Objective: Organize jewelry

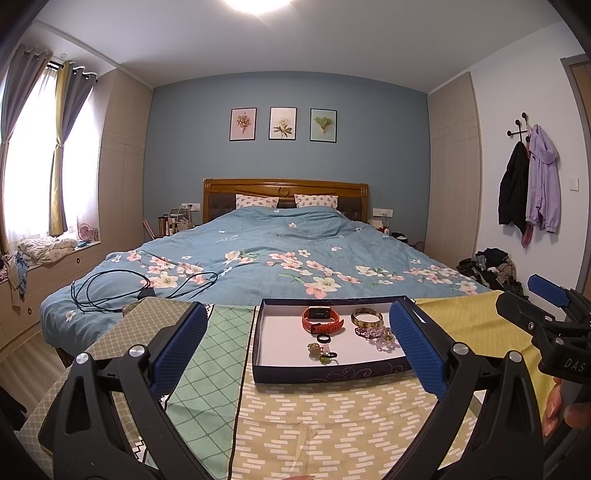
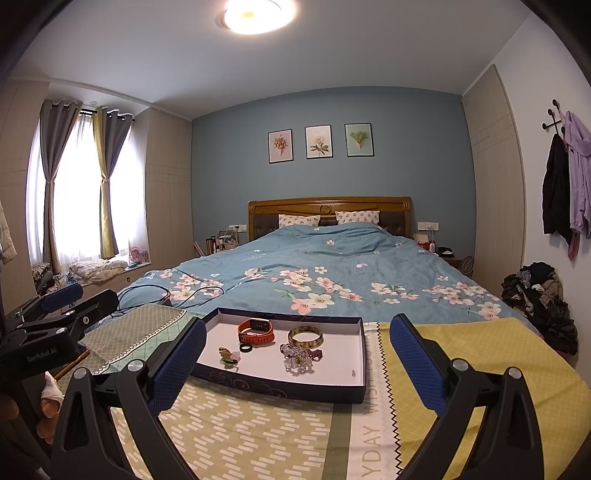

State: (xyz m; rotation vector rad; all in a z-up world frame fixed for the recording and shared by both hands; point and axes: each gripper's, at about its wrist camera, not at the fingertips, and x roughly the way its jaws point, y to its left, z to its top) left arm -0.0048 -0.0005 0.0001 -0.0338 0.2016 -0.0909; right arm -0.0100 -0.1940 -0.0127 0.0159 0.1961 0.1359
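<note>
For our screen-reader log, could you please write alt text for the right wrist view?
The open right gripper hovers over a patterned cloth, facing a shallow dark box that holds an orange watch, a bangle, a black ring and beaded bracelets. A floral-quilted bed lies behind; the left gripper shows at the left edge.

A ceiling lamp (image 2: 258, 14) glares overhead, the window (image 2: 85, 188) is blown out, and fisheye bending darkens the corners.
</note>
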